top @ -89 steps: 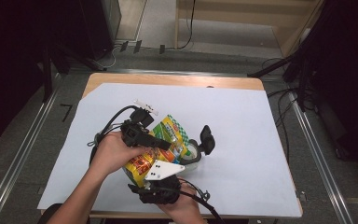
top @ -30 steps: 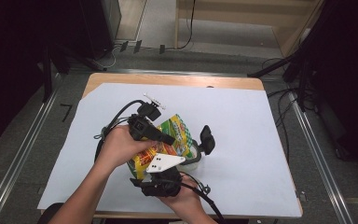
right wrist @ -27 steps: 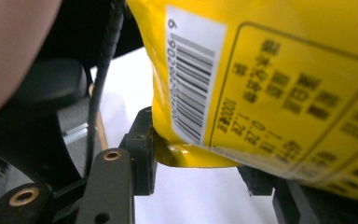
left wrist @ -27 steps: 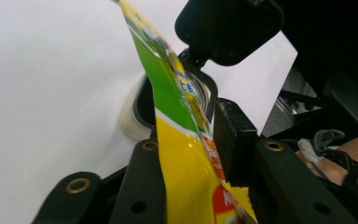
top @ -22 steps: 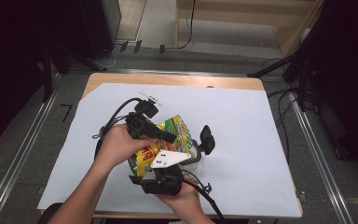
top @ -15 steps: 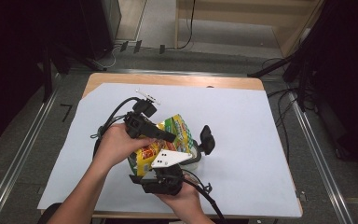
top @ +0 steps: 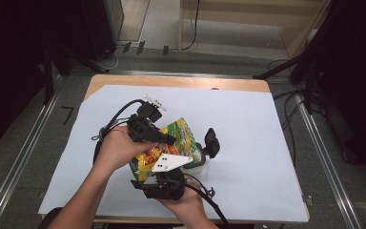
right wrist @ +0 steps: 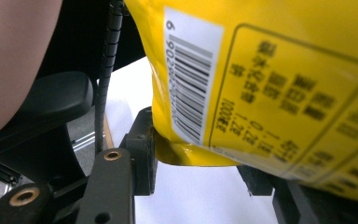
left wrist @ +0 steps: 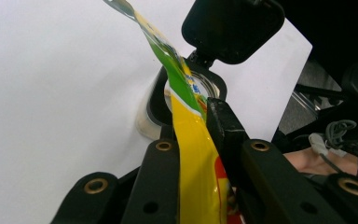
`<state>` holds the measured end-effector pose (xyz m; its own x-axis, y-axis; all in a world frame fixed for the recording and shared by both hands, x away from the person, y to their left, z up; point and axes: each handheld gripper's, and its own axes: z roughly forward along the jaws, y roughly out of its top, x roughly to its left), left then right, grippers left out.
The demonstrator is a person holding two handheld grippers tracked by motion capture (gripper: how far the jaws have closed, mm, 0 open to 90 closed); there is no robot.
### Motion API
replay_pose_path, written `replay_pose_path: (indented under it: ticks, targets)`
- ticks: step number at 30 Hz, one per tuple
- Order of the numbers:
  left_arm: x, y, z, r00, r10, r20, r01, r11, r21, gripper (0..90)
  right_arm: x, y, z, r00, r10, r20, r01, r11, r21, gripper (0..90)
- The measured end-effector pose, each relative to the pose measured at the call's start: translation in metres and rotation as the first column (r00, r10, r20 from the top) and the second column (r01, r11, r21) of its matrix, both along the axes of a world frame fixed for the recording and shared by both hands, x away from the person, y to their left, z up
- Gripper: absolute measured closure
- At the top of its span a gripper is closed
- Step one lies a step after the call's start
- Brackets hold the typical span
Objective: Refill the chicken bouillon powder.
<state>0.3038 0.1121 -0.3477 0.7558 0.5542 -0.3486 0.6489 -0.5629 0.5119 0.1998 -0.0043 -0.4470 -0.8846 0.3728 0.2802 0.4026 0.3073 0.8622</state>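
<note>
1. Left of centre in the high view, left gripper (top: 164,138) has just been closing; its jaws pinch the snack bag (top: 171,143) by its edge.
2. Lower centre, right gripper (top: 164,183) jaws hold the bag's bottom, medium width.
3. Right of them, lidded container (top: 200,160) sits open on the table (top: 267,143).
4. Risk: opposing pulls likely tear the film or slip it, spilling.
5. Left gripper view shows the pinch (left wrist: 191,154); right gripper view shows the barcode (right wrist: 189,84).

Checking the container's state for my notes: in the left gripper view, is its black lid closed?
No: the black lid stands flipped up above the open container.
</note>
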Motion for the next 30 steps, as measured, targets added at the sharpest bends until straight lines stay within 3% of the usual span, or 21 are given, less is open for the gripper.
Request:
replay_pose_path:
  ticks: [6, 12, 16, 18, 20, 30]
  targets:
    - [-0.003, -0.003, 0.004, 0.9995, 0.025, 0.019, -0.025, 0.9996, 0.014, 84.5, 0.0, 0.004, 0.001, 0.9994, 0.017, 0.029, -0.016, 0.9995, -0.026, 52.3]
    - [-0.004, -0.006, 0.004, 0.9994, 0.018, 0.029, -0.019, 0.9998, 0.01, 84.6, -0.001, 0.005, 0.001, 0.9987, 0.008, 0.05, -0.005, 0.9987, -0.05, 59.2]
    - [-0.003, -0.005, 0.005, 0.9993, 0.03, 0.022, -0.03, 0.9994, -0.02, 83.1, -0.001, 0.004, 0.002, 0.9985, -0.009, 0.054, 0.011, 0.9993, -0.035, 59.7]
    - [0.001, -0.002, 0.006, 0.9995, 0.031, 0.009, -0.03, 0.9979, -0.058, 80.0, -0.001, 0.003, 0.004, 0.999, -0.011, 0.043, 0.011, 0.9999, -0.001, 59.8]
    - [0.004, -0.001, 0.007, 0.9996, 0.03, -0.002, -0.03, 0.9972, -0.068, 79.5, 0.0, 0.002, 0.006, 0.9992, -0.016, 0.036, 0.016, 0.9998, 0.014, 59.9]
    - [0.01, -0.006, 0.004, 0.9996, 0.028, -0.007, -0.029, 0.9984, -0.048, 79.4, 0.006, 0.001, 0.005, 0.9997, -0.023, 0.009, 0.023, 0.9997, 0.013, 59.9]
